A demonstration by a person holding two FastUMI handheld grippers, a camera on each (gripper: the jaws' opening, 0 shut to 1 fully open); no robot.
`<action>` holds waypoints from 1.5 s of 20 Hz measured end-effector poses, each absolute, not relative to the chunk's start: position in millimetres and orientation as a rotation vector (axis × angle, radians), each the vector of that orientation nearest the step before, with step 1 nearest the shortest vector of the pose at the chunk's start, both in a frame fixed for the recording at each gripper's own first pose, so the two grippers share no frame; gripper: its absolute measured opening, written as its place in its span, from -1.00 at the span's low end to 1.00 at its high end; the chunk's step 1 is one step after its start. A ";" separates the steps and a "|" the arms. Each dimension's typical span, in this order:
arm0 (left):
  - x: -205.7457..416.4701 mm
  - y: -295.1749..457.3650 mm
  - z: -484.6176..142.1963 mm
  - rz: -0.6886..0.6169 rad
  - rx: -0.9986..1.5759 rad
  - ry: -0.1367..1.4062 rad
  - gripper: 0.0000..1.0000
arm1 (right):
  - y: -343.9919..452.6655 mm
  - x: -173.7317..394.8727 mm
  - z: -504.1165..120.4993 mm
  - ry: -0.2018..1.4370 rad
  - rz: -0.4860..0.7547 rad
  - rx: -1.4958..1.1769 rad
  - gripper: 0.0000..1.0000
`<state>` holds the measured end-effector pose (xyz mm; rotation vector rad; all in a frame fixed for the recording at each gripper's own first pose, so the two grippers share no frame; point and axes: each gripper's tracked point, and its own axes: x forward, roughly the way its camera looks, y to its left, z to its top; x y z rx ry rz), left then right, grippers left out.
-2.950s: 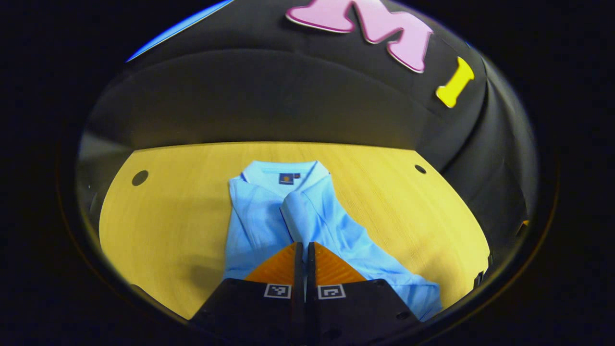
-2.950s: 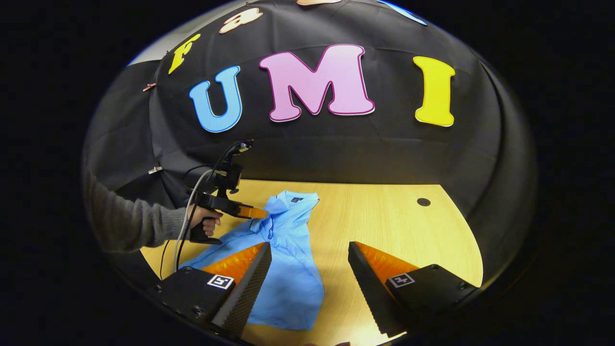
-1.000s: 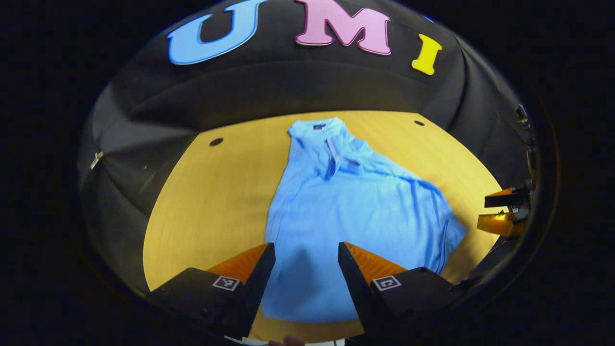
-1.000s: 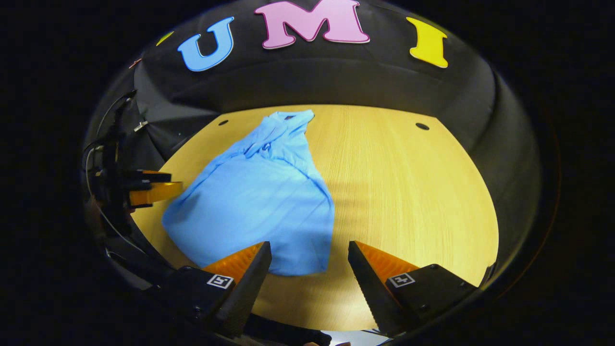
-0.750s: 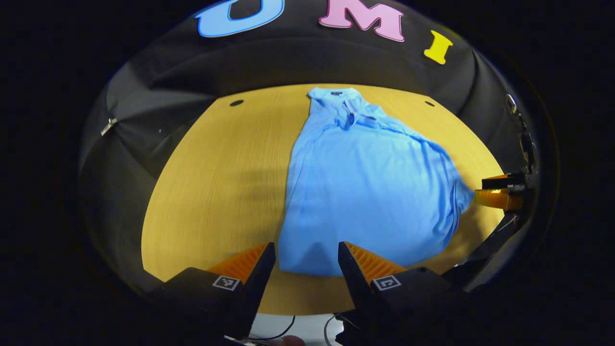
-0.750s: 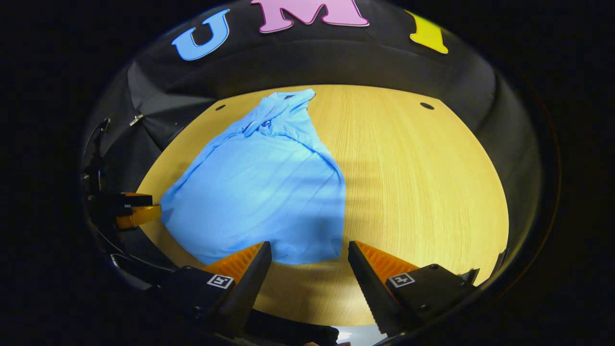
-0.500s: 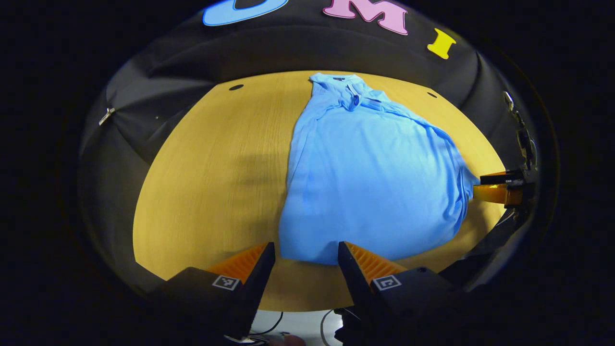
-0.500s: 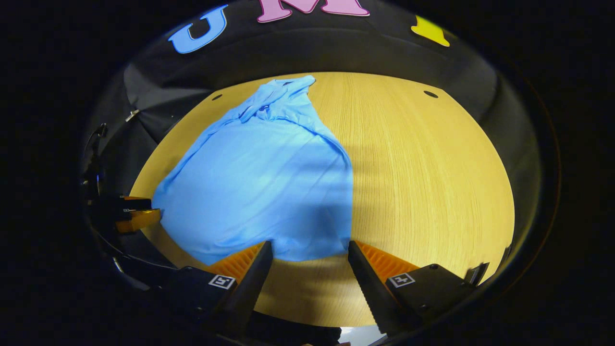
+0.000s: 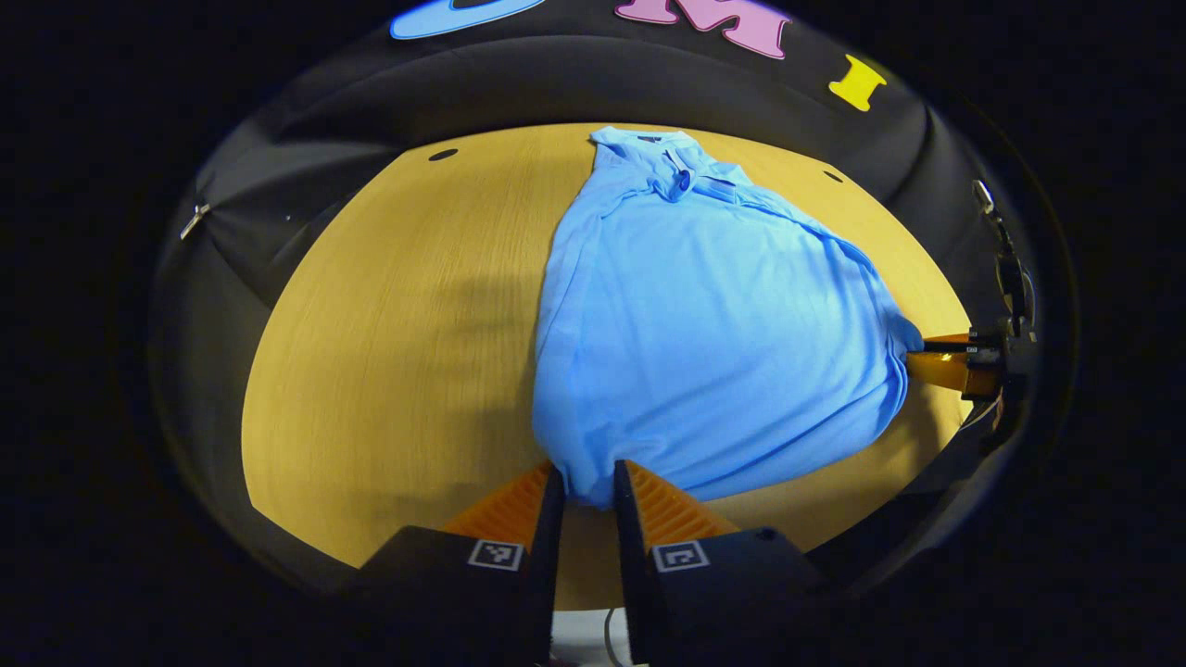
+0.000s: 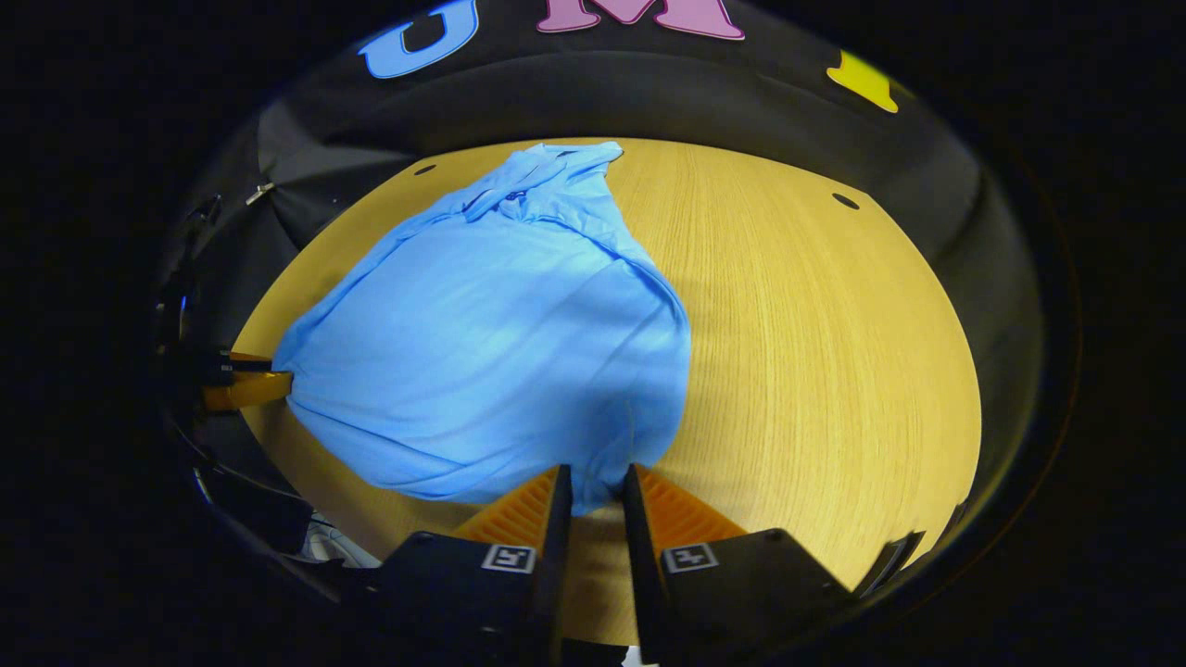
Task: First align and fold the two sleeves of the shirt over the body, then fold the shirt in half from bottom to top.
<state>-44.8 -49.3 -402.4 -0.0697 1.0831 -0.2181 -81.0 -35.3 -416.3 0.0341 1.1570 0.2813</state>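
Blue shirt [image 9: 713,324] flat on the desk [image 9: 389,352]. Left claw [image 9: 584,482] and right claw [image 10: 598,486] each pinching a bottom corner, probably tight.

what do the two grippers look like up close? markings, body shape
Left gripper: two wedge-shaped fingers with ridged faces, each on a black angular block that carries a small square black-and-white tag. Right gripper: the same build, black blocks with one square tag each and ribbed wedge fingers. The left gripper view also shows the right gripper side-on, with dark hardware behind it.
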 end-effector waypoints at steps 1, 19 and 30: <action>-44.1 -51.7 -400.7 -0.216 -0.076 1.084 -0.49 | -34.4 -80.8 -415.3 1.159 0.278 0.049 -0.78; 89.2 -67.0 -302.9 -0.162 -0.188 0.793 -0.87 | -41.5 43.5 -337.1 0.885 0.214 0.207 -0.87; 235.8 -63.9 -258.9 -0.105 -0.210 0.616 -0.87 | -49.6 174.6 -336.1 0.768 0.201 0.215 -0.87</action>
